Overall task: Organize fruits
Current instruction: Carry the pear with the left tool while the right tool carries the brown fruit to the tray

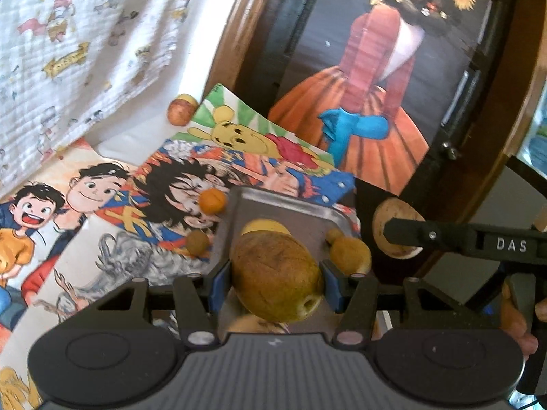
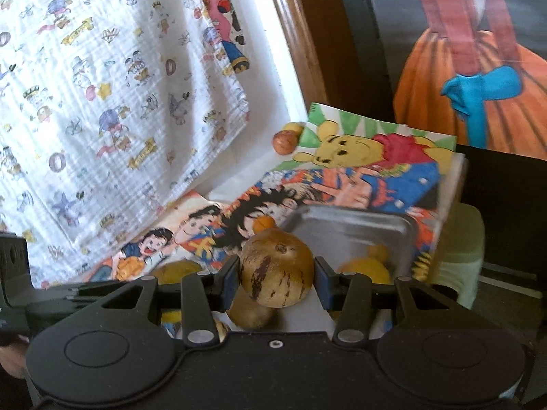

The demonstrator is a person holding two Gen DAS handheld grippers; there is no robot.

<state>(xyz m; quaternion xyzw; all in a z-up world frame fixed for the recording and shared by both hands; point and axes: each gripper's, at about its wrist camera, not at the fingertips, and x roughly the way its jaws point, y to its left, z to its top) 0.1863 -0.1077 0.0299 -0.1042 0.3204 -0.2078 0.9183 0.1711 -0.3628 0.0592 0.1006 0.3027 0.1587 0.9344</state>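
Both hands are carrying fruit toward the metal tray [image 1: 290,205], which is lying on the cartoon-printed paper [image 1: 112,212] covering the worktop, so the step in hand looks like setting both pieces down in the tray. To do it well, each fruit should be brought over a bare patch of the tray floor, lowered until it is resting there, and only then let go, since round fruit dropped from height would likely roll over the low rim; one at a time would keep the two tools from knocking together. The left tongs [image 1: 277,278] are clenching a brownish-green pear [image 1: 277,273] at lower centre of the left view, both blue pads pressed against its sides, held just above the tray's near part, with a yellow fruit [image 1: 265,227] lying in the tray behind it. The right tongs [image 2: 276,276] are gripping a round tan fruit with dark streaks [image 2: 277,270] at lower centre of the right view, closed to its width, just left of the tray's near corner. Loose pieces are waiting outside the tray: a small orange fruit [image 1: 212,201] touching its left rim, a brown one [image 1: 197,242] nearby, and a reddish apple [image 1: 179,111] far back, upper left.
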